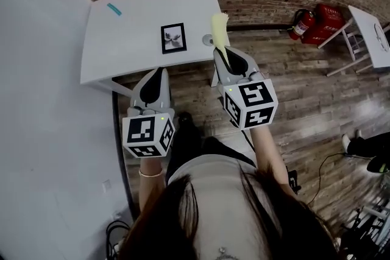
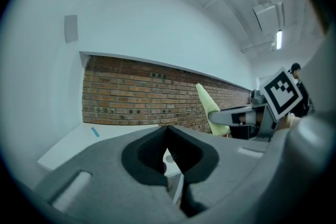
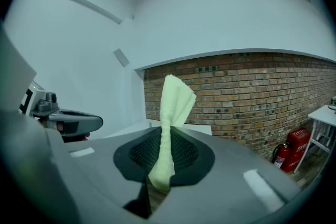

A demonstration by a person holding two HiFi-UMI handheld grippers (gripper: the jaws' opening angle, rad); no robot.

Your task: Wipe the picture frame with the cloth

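Note:
A small black picture frame (image 1: pixel 173 38) with a white mat lies flat on the white table (image 1: pixel 134 33). My right gripper (image 1: pixel 220 50) is shut on a pale yellow cloth (image 1: pixel 219 30) that sticks up past its tips, near the table's front right corner. The cloth (image 3: pixel 170 113) runs between the shut jaws in the right gripper view. My left gripper (image 1: pixel 159 70) hangs before the table's front edge, below the frame, jaws shut with nothing in them. In the left gripper view the cloth (image 2: pixel 210 107) and the right gripper's marker cube (image 2: pixel 283 93) show at right.
A blue strip (image 1: pixel 114 9) lies near the table's far left. A small round grey mark (image 1: pixel 208 40) sits by the table's right edge. Brick wall behind; red fire extinguishers (image 1: pixel 303 23) and a second white table (image 1: pixel 372 33) stand at right. White wall runs along the left.

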